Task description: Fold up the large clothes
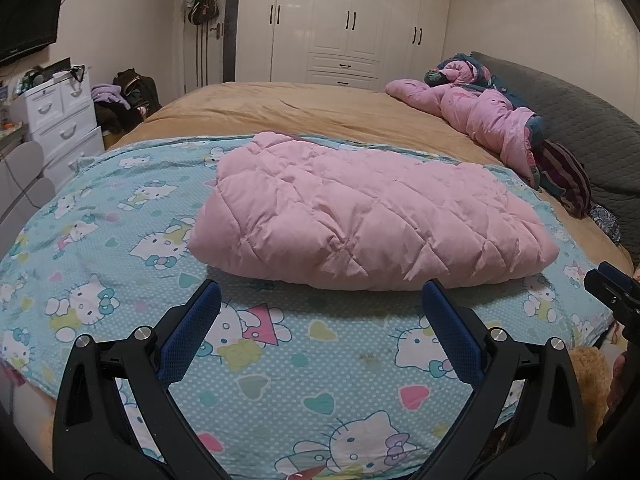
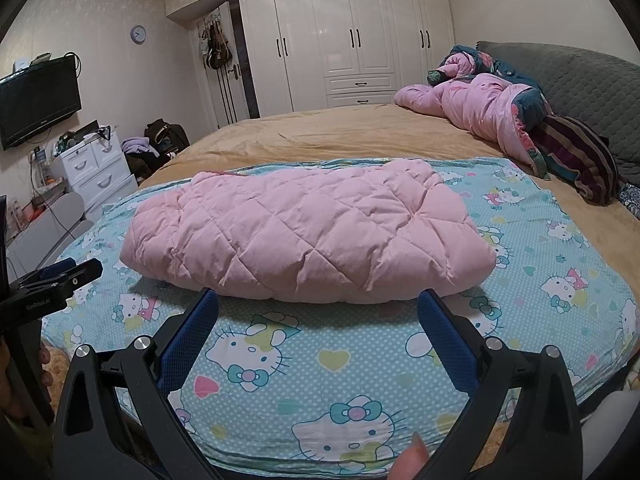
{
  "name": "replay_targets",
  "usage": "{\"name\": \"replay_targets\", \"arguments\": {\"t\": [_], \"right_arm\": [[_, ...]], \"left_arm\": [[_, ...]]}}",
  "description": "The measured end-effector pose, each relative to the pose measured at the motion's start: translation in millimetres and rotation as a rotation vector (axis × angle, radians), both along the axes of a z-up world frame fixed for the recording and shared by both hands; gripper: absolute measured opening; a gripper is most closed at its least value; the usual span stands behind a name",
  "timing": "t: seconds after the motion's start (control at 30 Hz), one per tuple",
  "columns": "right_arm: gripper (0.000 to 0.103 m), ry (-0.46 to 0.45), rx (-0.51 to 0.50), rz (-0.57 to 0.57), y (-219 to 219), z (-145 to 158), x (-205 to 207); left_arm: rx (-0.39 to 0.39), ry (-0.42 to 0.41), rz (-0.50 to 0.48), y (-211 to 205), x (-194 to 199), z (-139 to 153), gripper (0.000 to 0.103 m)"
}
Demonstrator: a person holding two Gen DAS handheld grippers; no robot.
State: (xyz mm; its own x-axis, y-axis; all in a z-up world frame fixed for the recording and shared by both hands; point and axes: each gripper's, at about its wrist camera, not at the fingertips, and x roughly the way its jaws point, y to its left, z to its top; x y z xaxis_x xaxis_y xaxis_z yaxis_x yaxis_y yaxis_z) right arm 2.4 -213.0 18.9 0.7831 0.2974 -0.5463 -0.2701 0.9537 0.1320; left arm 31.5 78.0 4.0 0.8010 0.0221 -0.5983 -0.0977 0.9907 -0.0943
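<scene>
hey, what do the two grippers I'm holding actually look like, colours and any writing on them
Both the left gripper and the right gripper have black plastic frames with silver round bolts. Their fingers carry blue textured pads. Small white lettering sits on the left one's side in the right wrist view, too small to read surely.

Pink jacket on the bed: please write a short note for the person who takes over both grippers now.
Left gripper: open, empty, held over the cartoon sheet, short of the jacket.
Right gripper: open, empty, also just in front of the jacket.
Pink jacket: lies on the sheet as a compact folded bundle, touched by neither gripper.
Done: the jacket looks folded.
Left: perhaps tidy the fold. A second pink quilted piece lies crumpled near the headboard; I cannot tell if it belongs to the job.
</scene>
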Motion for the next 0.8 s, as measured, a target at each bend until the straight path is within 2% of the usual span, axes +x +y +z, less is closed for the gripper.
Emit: {"name": "replay_targets", "arguments": {"t": [0.23, 0.5, 0.6, 0.73, 0.8], "right_arm": [[0.099, 0.001, -0.003, 0.0, -1, 0, 1], [0.099, 0.004, -0.012, -0.007, -4, -2, 0], [0.099, 0.014, 0.001, -0.028, -12, -5, -1], [0.099, 0.056, 0.044, -0.142, -56, -16, -1], [0.099, 0.07, 0.046, -0.279, -101, -25, -4]], "left_arm": [[0.014, 0.009, 0.016, 1, 1, -2, 0.094], [-0.003, 0.026, -0.026, 0, -1, -5, 0.094], [-0.002, 0.038, -0.006, 7, -1, -8, 0.094], [-0.076, 0.086, 0.074, 52, 8, -16, 0.094], [-0.098, 0.096, 0.152, 99, 14, -21, 0.094]]}}
